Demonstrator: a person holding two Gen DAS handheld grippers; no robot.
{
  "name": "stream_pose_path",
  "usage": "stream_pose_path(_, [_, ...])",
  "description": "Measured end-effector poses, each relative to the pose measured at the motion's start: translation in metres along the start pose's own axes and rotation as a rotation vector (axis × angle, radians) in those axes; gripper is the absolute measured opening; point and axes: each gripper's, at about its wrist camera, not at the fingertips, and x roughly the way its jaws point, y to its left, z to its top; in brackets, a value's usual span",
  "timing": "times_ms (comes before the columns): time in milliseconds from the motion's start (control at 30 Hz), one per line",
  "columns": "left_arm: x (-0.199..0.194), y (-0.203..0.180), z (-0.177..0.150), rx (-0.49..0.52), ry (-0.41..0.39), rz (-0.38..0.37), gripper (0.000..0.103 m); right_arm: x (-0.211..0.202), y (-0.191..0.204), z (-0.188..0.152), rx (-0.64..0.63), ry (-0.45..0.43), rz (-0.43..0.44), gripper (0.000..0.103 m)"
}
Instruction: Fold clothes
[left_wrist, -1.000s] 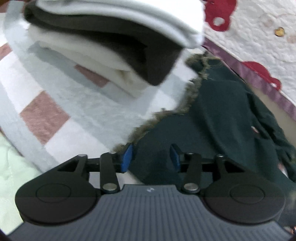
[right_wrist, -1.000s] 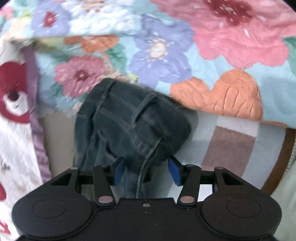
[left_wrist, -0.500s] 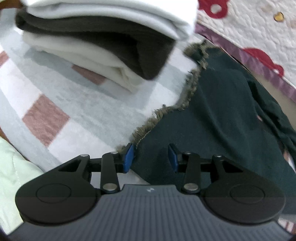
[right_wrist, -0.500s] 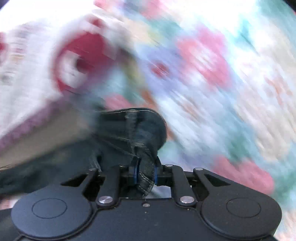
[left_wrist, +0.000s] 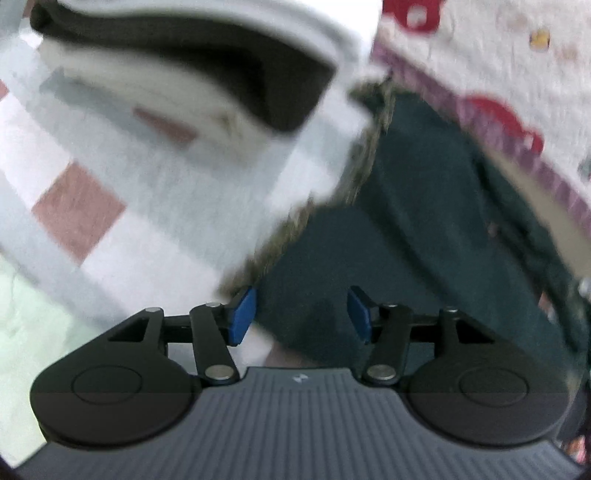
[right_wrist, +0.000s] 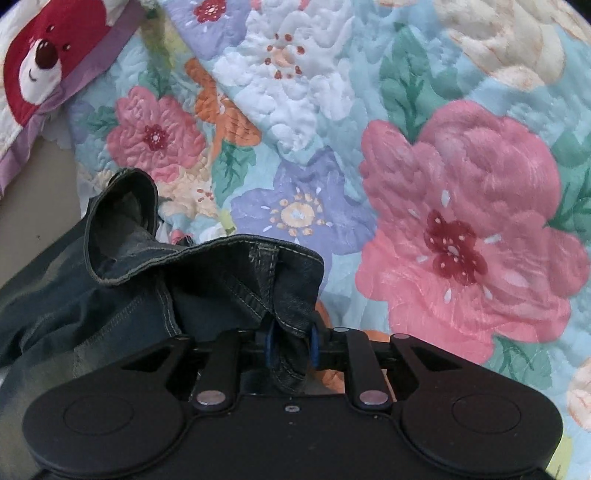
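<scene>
Currently the right hand-held gripper (right_wrist: 291, 347) pinches the jeans (right_wrist: 236, 280) waistband, slackening slightly; left hand-held gripper (left_wrist: 301, 314) is opening, empty, beside the frayed hem (left_wrist: 354, 177); it must grasp there next.

Both wrist cameras looked steeply down, close over the bed. They shared the jeans (left_wrist: 424, 229) (right_wrist: 110, 306), lying toward 1 o'clock in the left view and 9 o'clock in the right.
</scene>
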Motion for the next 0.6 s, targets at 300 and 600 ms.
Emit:
stream_pose_path(300, [-0.01, 0.039, -0.002, -0.185, -0.101, -0.109, 0.066, -0.004, -0.002, 0.001, -0.008, 0.011, 0.027, 0.03])
stream_pose_path(600, [0.013, -0.005, 0.012, -0.037, -0.133, -0.071, 0.069, 0.004, -0.002, -0.01, -0.002, 0.033, 0.022, 0.041])
